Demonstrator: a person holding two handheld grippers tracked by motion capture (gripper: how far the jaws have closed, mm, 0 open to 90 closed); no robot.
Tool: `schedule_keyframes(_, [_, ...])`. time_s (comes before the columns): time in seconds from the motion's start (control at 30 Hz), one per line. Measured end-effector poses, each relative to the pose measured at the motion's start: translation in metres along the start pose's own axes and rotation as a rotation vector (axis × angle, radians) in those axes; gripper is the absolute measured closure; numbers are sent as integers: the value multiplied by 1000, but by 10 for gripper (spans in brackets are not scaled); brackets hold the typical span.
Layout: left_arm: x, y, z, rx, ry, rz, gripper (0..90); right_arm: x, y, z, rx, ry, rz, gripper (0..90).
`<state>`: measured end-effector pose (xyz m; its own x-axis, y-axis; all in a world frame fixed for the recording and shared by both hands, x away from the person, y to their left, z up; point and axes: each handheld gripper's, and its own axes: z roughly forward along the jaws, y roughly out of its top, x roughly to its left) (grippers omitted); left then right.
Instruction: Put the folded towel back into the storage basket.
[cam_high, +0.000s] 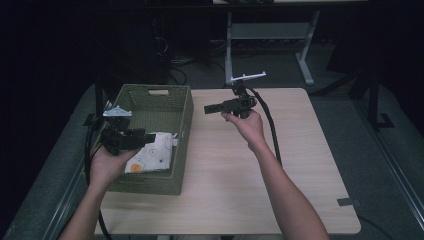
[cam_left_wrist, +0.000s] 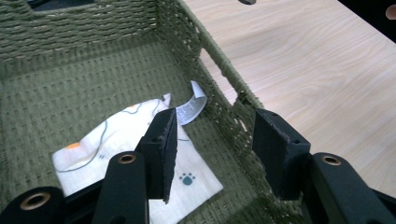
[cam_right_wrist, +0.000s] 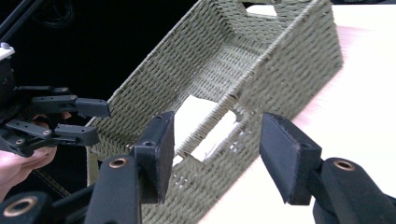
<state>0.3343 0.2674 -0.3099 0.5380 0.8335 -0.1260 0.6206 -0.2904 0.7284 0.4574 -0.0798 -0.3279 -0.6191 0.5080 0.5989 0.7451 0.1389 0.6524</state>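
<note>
We are holding the left gripper (cam_high: 150, 137) over the near end of the woven basket (cam_high: 186, 117), its jaws standing wide and empty just above the folded white cloth (cam_left_wrist: 116, 140) — a printed piece with a paw mark and a care tag, lying flat on the basket floor against the right-hand wall. Farther out, we are keeping the right gripper (cam_high: 209, 108) raised over the bench (cam_high: 280, 165), jaws also wide, pointing back toward the basket. We judge the cloth is either just placed or about to be picked; a pick would call for lowering the left jaws onto an edge and closing.
</note>
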Motion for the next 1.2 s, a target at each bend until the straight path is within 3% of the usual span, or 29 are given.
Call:
schedule_keyframes(0.6, [-22,6,14,5,-44,25,485,-17,-19,-33,-38,-36,36,412])
schedule_keyframes(1.2, [-51,14,32,5,-96,62,439,-40,-49,-77,-75,-104,82,363])
